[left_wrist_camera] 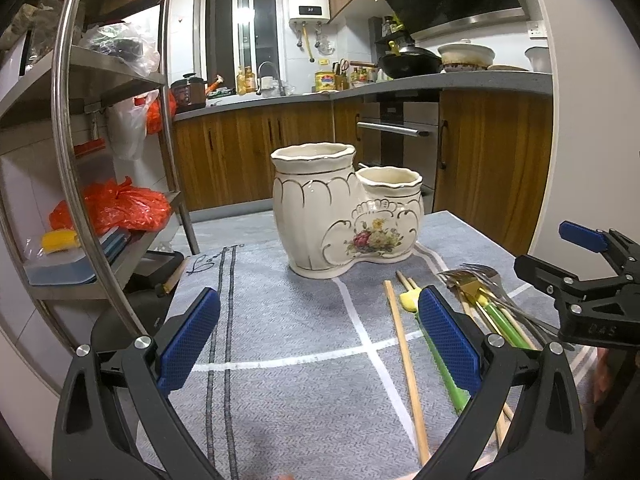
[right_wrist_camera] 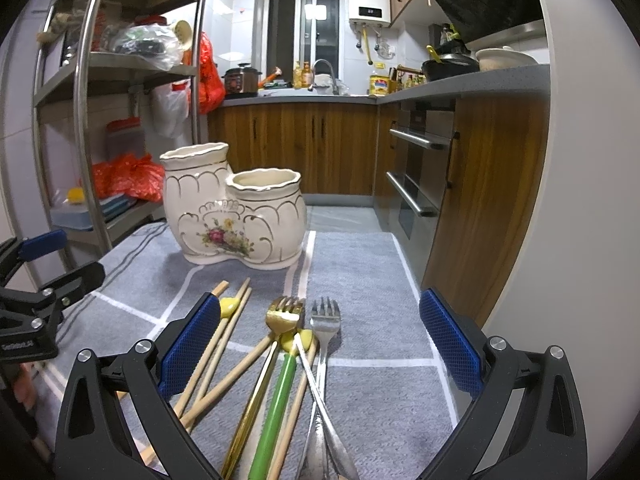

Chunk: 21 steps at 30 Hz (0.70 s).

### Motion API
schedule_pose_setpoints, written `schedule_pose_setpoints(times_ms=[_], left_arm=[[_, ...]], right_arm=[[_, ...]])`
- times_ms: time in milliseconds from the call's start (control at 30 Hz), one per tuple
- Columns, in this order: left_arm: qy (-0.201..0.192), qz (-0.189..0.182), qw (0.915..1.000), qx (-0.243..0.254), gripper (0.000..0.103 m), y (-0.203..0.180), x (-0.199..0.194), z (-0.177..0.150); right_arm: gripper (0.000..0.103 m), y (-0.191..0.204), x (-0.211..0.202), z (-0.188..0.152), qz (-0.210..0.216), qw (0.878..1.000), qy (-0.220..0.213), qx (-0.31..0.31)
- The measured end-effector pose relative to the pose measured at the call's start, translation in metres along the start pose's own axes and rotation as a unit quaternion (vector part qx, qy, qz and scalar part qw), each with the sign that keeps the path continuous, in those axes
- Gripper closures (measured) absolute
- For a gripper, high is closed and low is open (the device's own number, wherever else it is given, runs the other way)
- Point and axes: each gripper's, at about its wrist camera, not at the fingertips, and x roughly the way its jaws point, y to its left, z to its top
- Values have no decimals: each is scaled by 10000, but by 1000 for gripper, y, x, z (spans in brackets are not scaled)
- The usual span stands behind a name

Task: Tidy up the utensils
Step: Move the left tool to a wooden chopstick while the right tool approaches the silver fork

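Observation:
A cream ceramic holder with two cups and a flower print stands on the grey cloth. In front of it lies a loose pile of utensils: wooden chopsticks, a gold fork, a silver fork and a green-handled utensil with a yellow tip. My left gripper is open above bare cloth, left of the pile. My right gripper is open over the pile, holding nothing. Each gripper shows at the edge of the other's view.
A steel shelf rack with bags and boxes stands close on the left. Wooden kitchen cabinets and an oven lie behind and to the right of the cloth-covered table.

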Motion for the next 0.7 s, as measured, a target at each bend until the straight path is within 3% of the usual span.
schedule_pose_setpoints(times_ms=[233,433,700], left_arm=[[-25,32,10000,40,5,-9,-5,3],[73,-381,9991,-161,5,-5,-8,5],[410,-491,9976,276,5,-6,-3,7]], right_arm=[[4,-9,-5,3,-77,9999,-110,64],[4,-6,0,1,-10,10000,71,-45],[4,-22,8,8,-64,9989,414,-188]])
